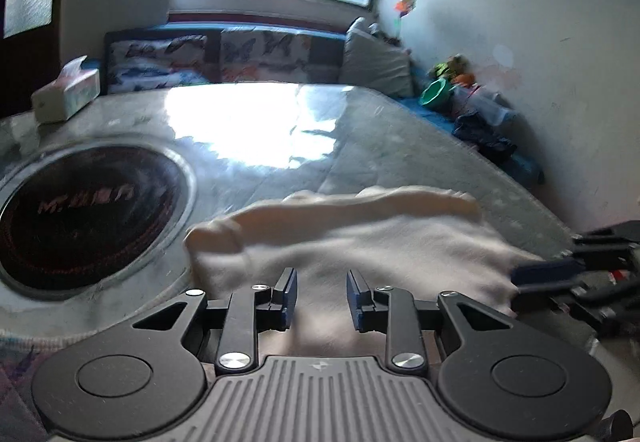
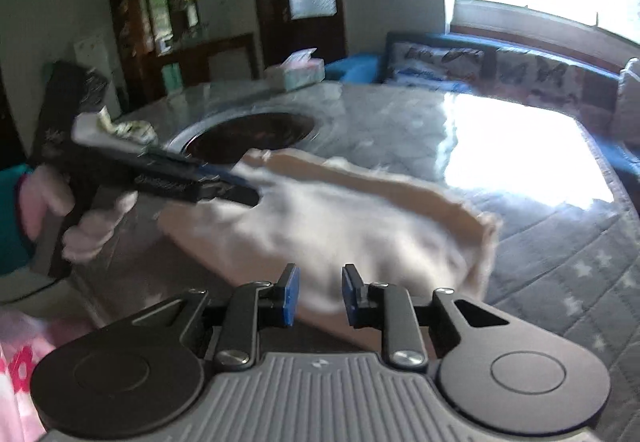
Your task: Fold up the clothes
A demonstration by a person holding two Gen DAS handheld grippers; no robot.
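A cream-white garment (image 1: pixel 360 242) lies folded on the grey table, its far edge doubled over in a thick roll. It also shows in the right wrist view (image 2: pixel 360 226). My left gripper (image 1: pixel 321 296) is open and empty just above the garment's near edge. My right gripper (image 2: pixel 319 296) is open and empty over the garment's near side. In the right wrist view the left gripper (image 2: pixel 224 186) reaches in from the left over the cloth, held by a gloved hand. The right gripper's fingers (image 1: pixel 548 270) show at the garment's right edge in the left wrist view.
A round black hotplate (image 1: pixel 84 218) is set into the table (image 1: pixel 400 146) to the left. A tissue box (image 1: pixel 66 90) stands at the far left corner. A bench with butterfly cushions (image 1: pixel 224 58) runs under the window. A green bowl (image 1: pixel 434 92) and dark cloth (image 1: pixel 484 138) lie at the right wall.
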